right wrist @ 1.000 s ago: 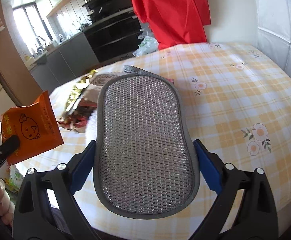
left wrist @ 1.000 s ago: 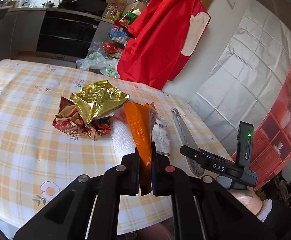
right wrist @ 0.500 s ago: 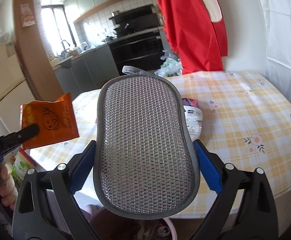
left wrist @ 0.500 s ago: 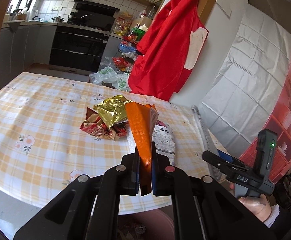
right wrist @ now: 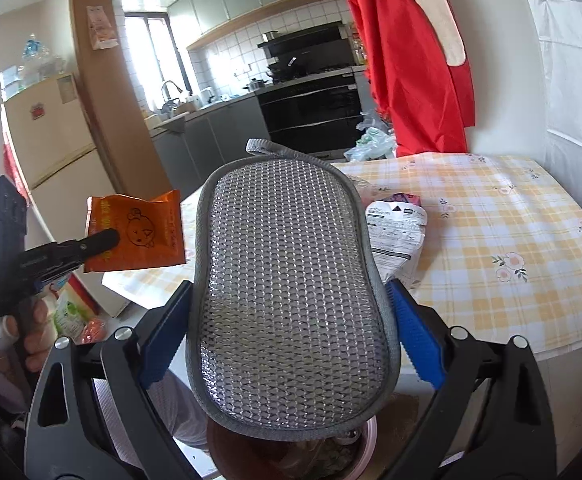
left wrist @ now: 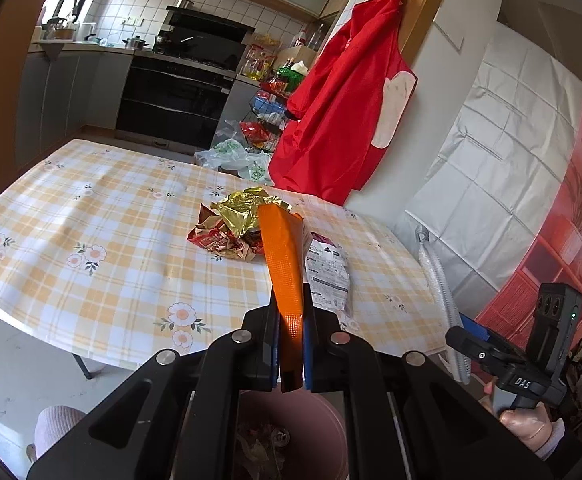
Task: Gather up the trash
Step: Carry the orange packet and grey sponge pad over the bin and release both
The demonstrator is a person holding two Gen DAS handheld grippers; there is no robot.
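Now, in the left wrist view, the left hand-held gripper (left wrist: 291, 354) is clamped on an orange wrapper (left wrist: 283, 264), which stands upright between its fingers. Compared with a second ago the gripper has pulled back off the tabletop (left wrist: 91, 220): the near edge of the checked cloth is now in full sight, and a pink bin (left wrist: 333, 408) with scraps inside has come into view directly below the fingers. On the tabletop lie a crumpled gold foil wrapper (left wrist: 247, 210) on top of a red crumpled wrapper (left wrist: 215, 240), and just beside them a white printed packet (left wrist: 327, 276). These lie as they did before. At the right the right hand-held gripper (left wrist: 461, 340) holds a grey mesh pad (left wrist: 439, 276) seen edge-on, beyond the tabletop's edge.

In the right wrist view, the right hand-held gripper (right wrist: 291, 328) grips the grey mesh pad (right wrist: 291, 292) by its two long sides, its flat face toward the camera. It too has drawn back; a second ago tabletop lay beneath it, and now the pink bin (right wrist: 367, 440) shows under the pad's lower end. The white printed packet (right wrist: 399, 236) lies on the tabletop (right wrist: 511, 216) near its edge, partly behind the pad. At the left the left hand-held gripper (right wrist: 107, 238) holds the orange wrapper (right wrist: 143, 232) in the air, off the tabletop.
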